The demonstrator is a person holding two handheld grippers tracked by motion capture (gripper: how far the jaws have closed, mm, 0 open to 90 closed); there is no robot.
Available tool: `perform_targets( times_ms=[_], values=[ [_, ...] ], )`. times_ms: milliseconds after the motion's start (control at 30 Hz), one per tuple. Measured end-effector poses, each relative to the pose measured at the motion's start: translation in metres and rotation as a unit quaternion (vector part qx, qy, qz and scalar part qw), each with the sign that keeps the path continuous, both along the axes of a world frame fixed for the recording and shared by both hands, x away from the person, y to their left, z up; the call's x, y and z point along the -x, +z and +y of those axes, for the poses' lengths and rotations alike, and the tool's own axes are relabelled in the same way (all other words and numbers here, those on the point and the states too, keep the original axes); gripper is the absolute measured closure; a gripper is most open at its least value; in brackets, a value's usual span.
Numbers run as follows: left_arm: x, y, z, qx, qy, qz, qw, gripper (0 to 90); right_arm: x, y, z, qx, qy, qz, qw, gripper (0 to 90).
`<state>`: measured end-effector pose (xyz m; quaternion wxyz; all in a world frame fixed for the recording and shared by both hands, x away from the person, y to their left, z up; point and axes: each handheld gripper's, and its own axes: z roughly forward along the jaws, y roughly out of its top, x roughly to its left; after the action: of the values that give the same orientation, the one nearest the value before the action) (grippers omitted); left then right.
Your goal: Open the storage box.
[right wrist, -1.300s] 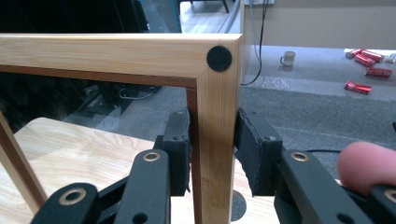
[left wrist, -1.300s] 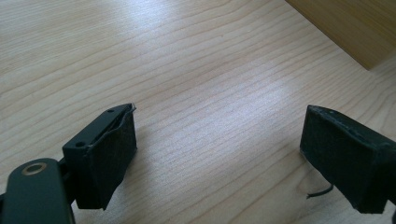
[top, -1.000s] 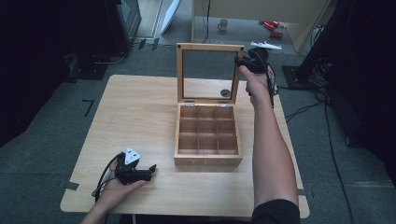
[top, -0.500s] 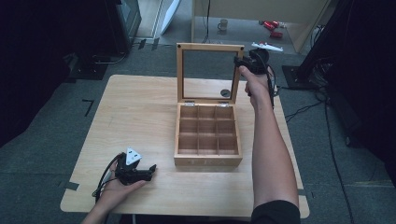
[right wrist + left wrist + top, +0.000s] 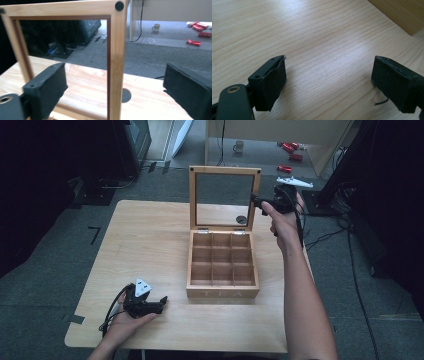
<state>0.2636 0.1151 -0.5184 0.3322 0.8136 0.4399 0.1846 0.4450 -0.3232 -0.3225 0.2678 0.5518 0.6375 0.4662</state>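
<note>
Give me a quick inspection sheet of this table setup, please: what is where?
Surface: wooden table, bare wood around the box.
Job's things: wooden box, nine empty compartments, glass lid standing upright.
Clutter: nothing seen on the table.
Grippers: right gripper open, jaws just opened either side of the lid's frame; left gripper open, resting on the table.
Cables: black cable trailing from the left gripper.
Surroundings: mug and red items on the floor.

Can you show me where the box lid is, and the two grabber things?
Lid (image 5: 224, 170), high view, top rail of its frame.
Right gripper (image 5: 256, 200), high view, between its fingertips.
Left gripper (image 5: 162, 302), high view, between its fingertips.
</note>
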Motion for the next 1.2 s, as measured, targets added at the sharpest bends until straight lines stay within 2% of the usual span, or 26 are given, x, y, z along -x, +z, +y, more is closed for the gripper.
perform_targets(
  times_ms=[67,300,433,733,1200],
  values=[
    [0.000,0.000,0.000,0.000,0.000,0.000,1.0000,12.8,0.010,-0.003,-0.003,-0.006,0.007,-0.001,1.0000,2.4],
    [0.000,0.000,0.000,0.001,0.001,-0.001,1.0000,12.8,0.038,-0.017,-0.004,0.014,0.020,0.011,0.9996,0.0],
    [0.000,0.000,0.000,0.001,0.002,-0.001,1.0000,12.8,0.053,-0.027,-0.006,0.034,0.013,0.016,0.9992,0.0],
    [0.000,0.000,0.000,0.001,0.002,-0.001,1.0000,12.8,0.089,-0.056,-0.022,0.034,0.021,0.034,0.9986,0.0],
    [0.000,0.000,-0.001,0.001,0.004,-0.001,1.0000,12.8,0.147,-0.105,-0.048,0.035,0.019,0.064,0.9972,0.0]
  ],
)
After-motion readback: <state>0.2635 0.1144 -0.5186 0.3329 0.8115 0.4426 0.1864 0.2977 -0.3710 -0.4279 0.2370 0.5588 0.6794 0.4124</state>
